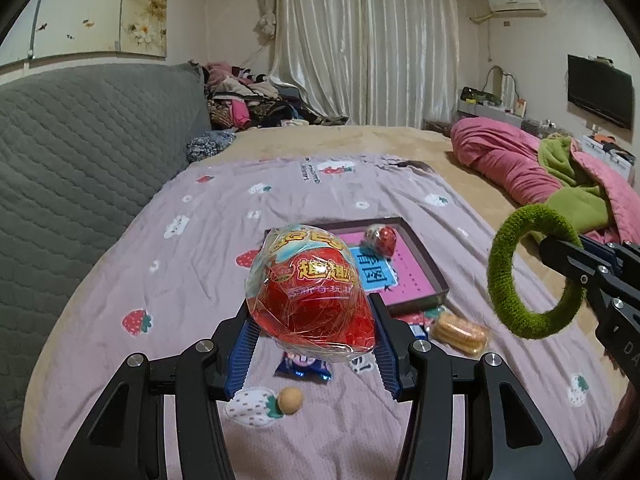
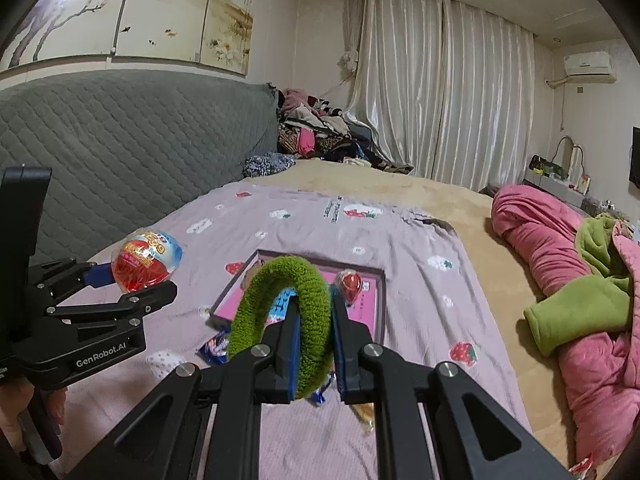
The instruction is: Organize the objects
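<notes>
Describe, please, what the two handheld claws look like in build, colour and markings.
Both claws are matte black metal linkages with triangular cut-outs and round silver pivot bolts. Each finger carries a blue ribbed pad. The left claw has a boxy black body printed "GenRobot.AI" in white, with a tall black block standing behind it. The right claw shows the same black arms and blue pads. No cables or sleeves are visible.

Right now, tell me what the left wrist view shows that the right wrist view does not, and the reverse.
Only the left wrist view shows the small tan ball on the bedspread and the biscuit packet in full. Only the right wrist view shows the hand under the left tongs. Both show the red wrapped egg held in the left tongs, the green fuzzy ring pinched in the right tongs, and the tray with a smaller egg inside.
</notes>
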